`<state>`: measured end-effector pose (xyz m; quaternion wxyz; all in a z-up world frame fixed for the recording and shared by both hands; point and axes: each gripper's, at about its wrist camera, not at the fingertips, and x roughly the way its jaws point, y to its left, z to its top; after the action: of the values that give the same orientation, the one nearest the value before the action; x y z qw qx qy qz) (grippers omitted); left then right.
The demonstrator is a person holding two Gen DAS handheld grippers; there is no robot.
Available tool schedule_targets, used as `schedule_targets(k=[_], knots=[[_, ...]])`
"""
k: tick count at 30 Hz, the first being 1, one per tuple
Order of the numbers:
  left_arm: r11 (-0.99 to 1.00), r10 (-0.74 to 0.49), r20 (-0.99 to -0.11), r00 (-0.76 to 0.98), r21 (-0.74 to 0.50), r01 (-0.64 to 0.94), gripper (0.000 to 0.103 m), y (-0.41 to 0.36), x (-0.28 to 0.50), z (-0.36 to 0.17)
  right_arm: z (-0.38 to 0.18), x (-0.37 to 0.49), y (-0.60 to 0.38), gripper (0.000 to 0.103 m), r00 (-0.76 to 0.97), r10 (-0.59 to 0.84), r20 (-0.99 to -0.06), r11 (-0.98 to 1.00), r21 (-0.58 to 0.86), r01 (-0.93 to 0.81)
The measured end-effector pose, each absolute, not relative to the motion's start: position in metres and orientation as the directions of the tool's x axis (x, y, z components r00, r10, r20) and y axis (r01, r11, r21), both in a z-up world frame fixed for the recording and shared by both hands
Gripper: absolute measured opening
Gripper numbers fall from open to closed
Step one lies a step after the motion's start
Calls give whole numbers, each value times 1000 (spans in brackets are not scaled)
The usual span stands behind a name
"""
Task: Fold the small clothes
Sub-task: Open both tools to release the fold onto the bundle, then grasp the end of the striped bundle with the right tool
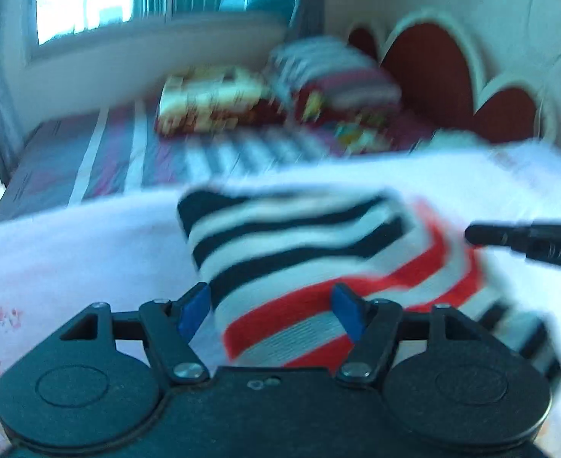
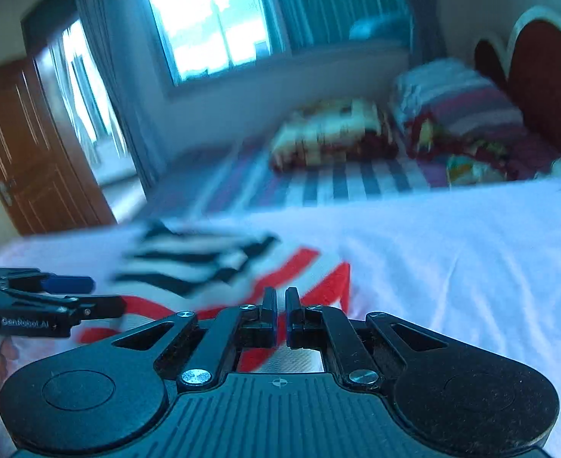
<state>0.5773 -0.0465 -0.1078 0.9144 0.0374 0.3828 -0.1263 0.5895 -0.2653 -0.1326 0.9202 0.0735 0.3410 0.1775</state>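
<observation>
A small striped garment (image 1: pixel 303 252), black-and-white at one end and red-and-white at the other, lies partly folded on a white sheet (image 1: pixel 70 252). My left gripper (image 1: pixel 271 309) is open, its blue pads on either side of the garment's near edge. My right gripper (image 2: pixel 280 303) is shut at the garment's (image 2: pixel 219 263) near red-striped edge; whether cloth is pinched between its fingers does not show. The right gripper appears at the right edge of the left wrist view (image 1: pixel 471 234). The left gripper appears at the left of the right wrist view (image 2: pixel 86 297), open.
The white sheet (image 2: pixel 452 267) covers the near part of a bed. Beyond it lie a striped bedspread (image 1: pixel 128 152), patterned pillows (image 1: pixel 211 103) and folded blankets (image 1: pixel 330 72) against a red headboard (image 1: pixel 429 72). A window (image 2: pixel 211 19) and a wooden door (image 2: pixel 24 145) are behind.
</observation>
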Motion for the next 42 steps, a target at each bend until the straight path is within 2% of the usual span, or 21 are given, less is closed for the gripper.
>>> schedule_targets(k=[1, 2, 6, 8, 11, 13, 16, 17, 20, 25, 28, 31, 35, 39, 42], knots=[[964, -202, -715, 670, -26, 263, 73, -45, 579, -118, -147, 597, -260, 3, 671, 344, -657, 938, 211, -274], [964, -218, -702, 678, -46, 263, 73, -41, 577, -123, -157, 602, -262, 0, 675, 324, -662, 945, 188, -269], [967, -235, -691, 683, -96, 236, 73, -30, 572, -122, -158, 598, -267, 0, 674, 326, -663, 943, 175, -283], [967, -240, -681, 692, -108, 229, 67, -27, 567, -113, -151, 586, -269, 0, 697, 320, -642, 945, 164, -283], [965, -246, -633, 734, -84, 250, 67, -30, 547, -97, -136, 565, -271, 0, 730, 365, -578, 929, 177, -324], [964, -243, -651, 719, -81, 253, 67, -34, 546, -101, -131, 563, -264, 0, 724, 395, -566, 917, 191, -351], [966, -233, -669, 706, -75, 248, 71, -38, 550, -116, -145, 579, -248, 0, 679, 338, -652, 933, 135, -335], [966, -239, -668, 705, -92, 241, 71, -36, 550, -117, -150, 579, -247, 0, 680, 331, -655, 935, 133, -327], [968, -239, -668, 705, -103, 231, 67, -32, 546, -109, -140, 573, -251, 0, 688, 347, -637, 934, 170, -313], [961, -262, -642, 720, -107, 254, 67, -31, 529, -94, -116, 539, -255, 0, 726, 393, -565, 916, 172, -362], [958, -262, -657, 707, -91, 271, 67, -37, 522, -98, -123, 526, -251, 0, 707, 398, -584, 911, 158, -382], [959, -247, -672, 698, -68, 274, 70, -41, 519, -109, -146, 526, -244, 0, 670, 357, -651, 920, 119, -374], [962, -246, -661, 709, -77, 262, 69, -38, 511, -101, -136, 520, -250, 0, 686, 365, -630, 925, 163, -344], [956, -286, -648, 706, -144, 256, 69, -25, 484, -98, -121, 486, -263, 0, 713, 394, -580, 915, 173, -365], [954, -296, -664, 687, -163, 253, 70, -23, 465, -109, -134, 465, -265, 0, 675, 408, -615, 905, 176, -387]])
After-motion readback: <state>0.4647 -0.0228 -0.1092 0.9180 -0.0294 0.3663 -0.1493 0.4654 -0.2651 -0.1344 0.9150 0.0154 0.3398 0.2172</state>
